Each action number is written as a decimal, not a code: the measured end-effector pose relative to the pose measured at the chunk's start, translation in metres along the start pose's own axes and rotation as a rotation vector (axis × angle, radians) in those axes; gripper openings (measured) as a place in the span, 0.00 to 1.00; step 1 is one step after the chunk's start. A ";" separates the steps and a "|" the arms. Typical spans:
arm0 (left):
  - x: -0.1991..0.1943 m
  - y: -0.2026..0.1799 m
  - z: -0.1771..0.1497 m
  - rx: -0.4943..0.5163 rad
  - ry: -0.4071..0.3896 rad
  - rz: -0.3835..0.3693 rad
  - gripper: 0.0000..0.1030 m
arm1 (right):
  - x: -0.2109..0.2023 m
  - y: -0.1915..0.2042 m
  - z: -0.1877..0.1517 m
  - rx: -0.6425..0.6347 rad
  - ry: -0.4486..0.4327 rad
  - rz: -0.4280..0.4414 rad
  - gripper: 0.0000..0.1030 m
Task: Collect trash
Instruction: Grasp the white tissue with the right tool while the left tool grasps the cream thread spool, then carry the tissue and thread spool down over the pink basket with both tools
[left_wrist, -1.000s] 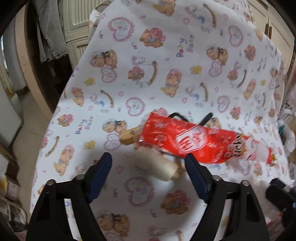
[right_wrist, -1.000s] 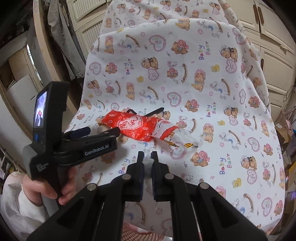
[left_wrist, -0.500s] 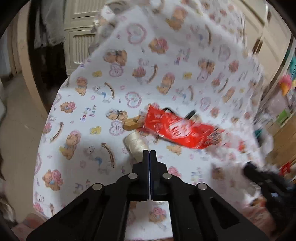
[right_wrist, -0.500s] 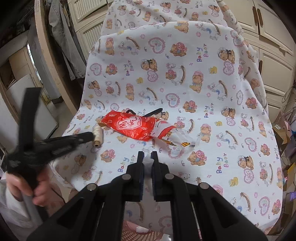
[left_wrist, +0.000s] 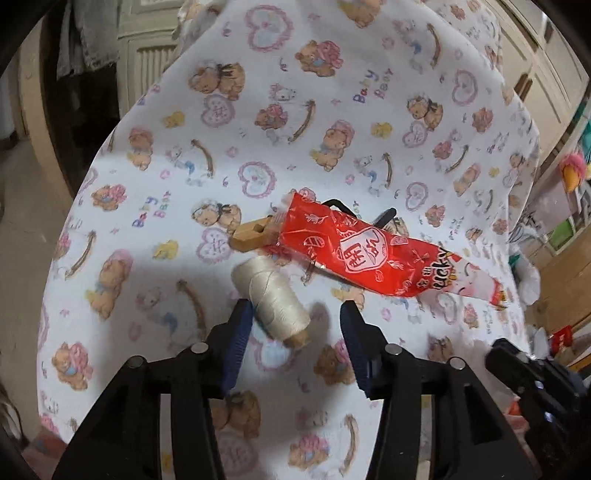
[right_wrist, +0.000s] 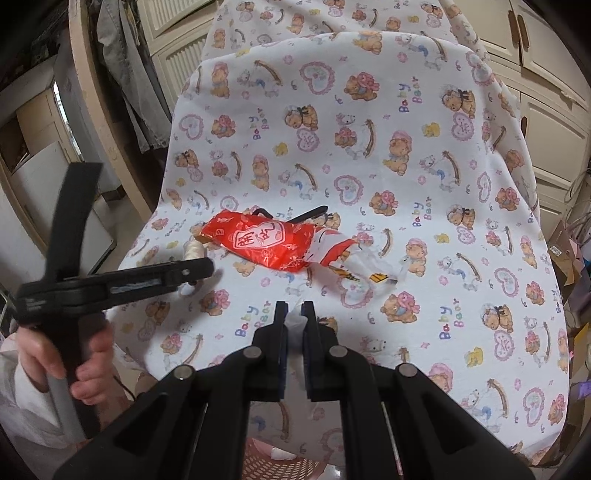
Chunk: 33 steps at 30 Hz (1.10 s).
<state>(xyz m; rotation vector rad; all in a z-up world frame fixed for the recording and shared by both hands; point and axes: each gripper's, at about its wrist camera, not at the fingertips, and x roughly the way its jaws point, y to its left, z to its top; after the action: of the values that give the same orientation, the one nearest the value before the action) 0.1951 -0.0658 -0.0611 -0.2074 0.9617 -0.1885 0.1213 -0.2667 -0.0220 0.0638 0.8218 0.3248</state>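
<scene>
— So where was the red wrapper (left_wrist: 354, 251)?
— Flat on the bear-print sheet (left_wrist: 332, 110), beside a thread spool (left_wrist: 273, 295).
— And the left claw (left_wrist: 295, 321)?
— Tilted downward, jaws just reopening around the spool, one pad touching it.
— The right claw (right_wrist: 294, 317)?
— Clamped on a white scrap (right_wrist: 294, 323), angled down over a pink basket (right_wrist: 280, 463).

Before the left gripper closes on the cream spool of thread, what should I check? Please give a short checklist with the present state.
1. Left gripper has just been opening, jaws apart: ok.
2. Cream spool of thread lies between its jaws: ok.
3. Pads pressing the spool: not ok, right pad clear.
4. Red snack wrapper outside the jaws: ok.
5. Right gripper shut on a white scrap: ok.
6. Pink basket below, room inside: cannot tell.
</scene>
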 end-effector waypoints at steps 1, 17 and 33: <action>0.002 -0.002 0.000 0.016 -0.009 0.013 0.51 | 0.000 0.001 0.000 -0.003 0.000 0.000 0.06; -0.017 0.025 -0.010 -0.023 0.012 0.020 0.22 | -0.006 0.003 -0.002 -0.016 -0.012 0.003 0.06; -0.047 0.013 -0.022 0.095 -0.018 0.042 0.22 | 0.020 -0.009 -0.024 -0.004 0.095 -0.069 0.31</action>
<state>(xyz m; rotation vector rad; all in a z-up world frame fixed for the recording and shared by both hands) 0.1511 -0.0438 -0.0394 -0.1012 0.9363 -0.1936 0.1190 -0.2704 -0.0542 0.0159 0.9156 0.2664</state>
